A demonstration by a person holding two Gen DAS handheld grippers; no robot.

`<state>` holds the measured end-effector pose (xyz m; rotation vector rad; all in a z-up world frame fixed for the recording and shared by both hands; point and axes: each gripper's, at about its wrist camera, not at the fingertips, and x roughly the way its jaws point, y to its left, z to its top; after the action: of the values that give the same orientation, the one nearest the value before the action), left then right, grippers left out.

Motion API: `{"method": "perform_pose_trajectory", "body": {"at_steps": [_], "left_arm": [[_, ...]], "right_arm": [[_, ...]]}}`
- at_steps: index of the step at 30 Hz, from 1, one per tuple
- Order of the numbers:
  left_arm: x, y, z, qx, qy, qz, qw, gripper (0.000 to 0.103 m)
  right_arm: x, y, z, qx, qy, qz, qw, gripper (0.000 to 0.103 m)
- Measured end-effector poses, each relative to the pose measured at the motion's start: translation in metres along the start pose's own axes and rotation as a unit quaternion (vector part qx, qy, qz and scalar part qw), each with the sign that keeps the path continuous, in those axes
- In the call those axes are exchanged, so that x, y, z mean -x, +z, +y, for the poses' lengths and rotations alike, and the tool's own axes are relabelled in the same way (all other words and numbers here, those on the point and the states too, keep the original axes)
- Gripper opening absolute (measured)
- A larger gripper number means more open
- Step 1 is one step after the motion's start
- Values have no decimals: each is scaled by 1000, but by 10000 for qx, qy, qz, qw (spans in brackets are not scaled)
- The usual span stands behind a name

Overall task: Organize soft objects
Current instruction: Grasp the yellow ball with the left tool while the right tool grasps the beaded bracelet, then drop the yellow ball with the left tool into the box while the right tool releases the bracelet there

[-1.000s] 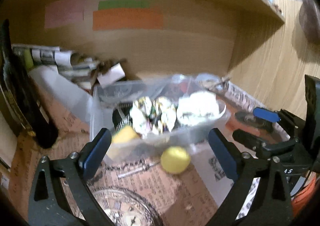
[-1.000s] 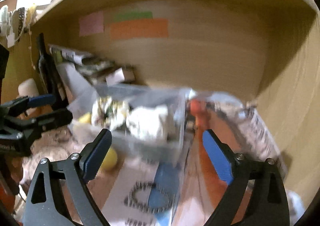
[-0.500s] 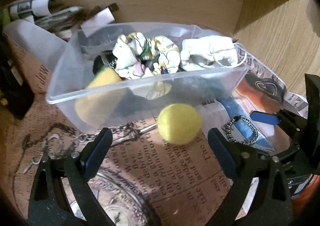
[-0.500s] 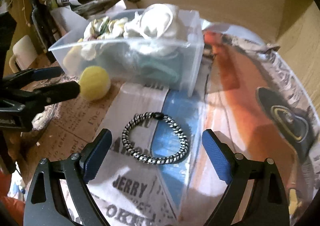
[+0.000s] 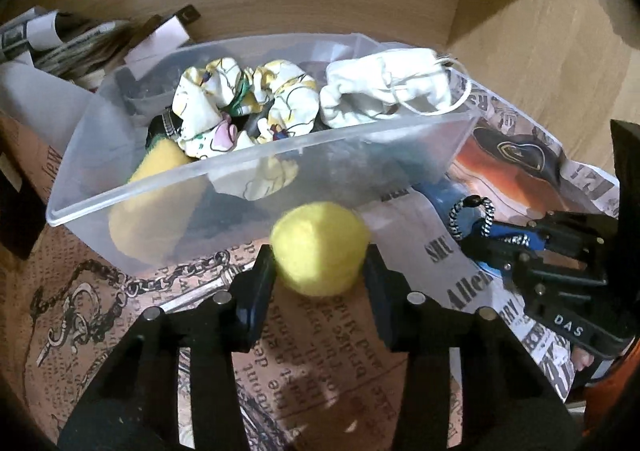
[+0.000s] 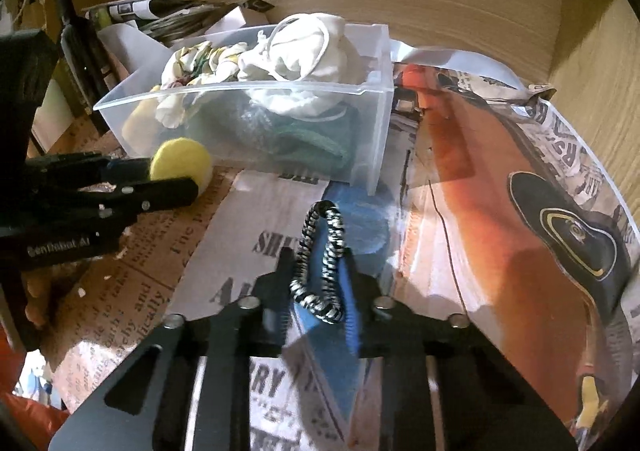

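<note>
Yellow ball (image 5: 319,248), pinched between the left gripper's (image 5: 319,251) pads on the newspaper (image 5: 332,335) just before the clear bin (image 5: 256,165); the right gripper (image 6: 320,271) clamps a black-and-white hair tie (image 6: 320,263) nearby.

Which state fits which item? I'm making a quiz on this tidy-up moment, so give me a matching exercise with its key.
Things:
1. yellow ball
2. braided band
3. white cloth
4. clear bin

States:
A. lying inside the bin
B. pinched in the right claw
C. holding soft items
D. squeezed in the left claw

Pairs: 1-D, 2-B, 3-A, 4-C
</note>
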<state>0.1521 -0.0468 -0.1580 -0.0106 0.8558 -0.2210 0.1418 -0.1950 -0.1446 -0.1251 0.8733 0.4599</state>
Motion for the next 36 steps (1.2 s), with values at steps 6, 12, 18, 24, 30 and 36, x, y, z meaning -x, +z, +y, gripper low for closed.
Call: {"method": "perform_pose_trajectory", "body": {"at_steps": [6, 12, 18, 24, 30, 36], "left_arm": [[19, -1, 1, 78, -92, -180, 9998, 43], [53, 3, 10, 149, -45, -583, 9982, 43], [87, 15, 23, 256, 158, -1137, 9931, 43], [109, 27, 43, 381, 546, -1500, 9864, 43], [118, 41, 67, 551, 713, -1720, 9810, 43], [107, 53, 84, 613, 726, -1595, 9826, 43]], "right_arm": [[14, 5, 5, 43, -35, -255, 9997, 13], [40, 21, 12, 166, 2, -738, 9971, 13], [62, 46, 20, 233, 92, -1312, 9910, 14], [72, 72, 28, 313, 168, -1755, 9838, 13], [72, 97, 38, 435, 274, -2030, 9778, 14], [52, 112, 50, 577, 400, -1988, 9775, 14]]}}
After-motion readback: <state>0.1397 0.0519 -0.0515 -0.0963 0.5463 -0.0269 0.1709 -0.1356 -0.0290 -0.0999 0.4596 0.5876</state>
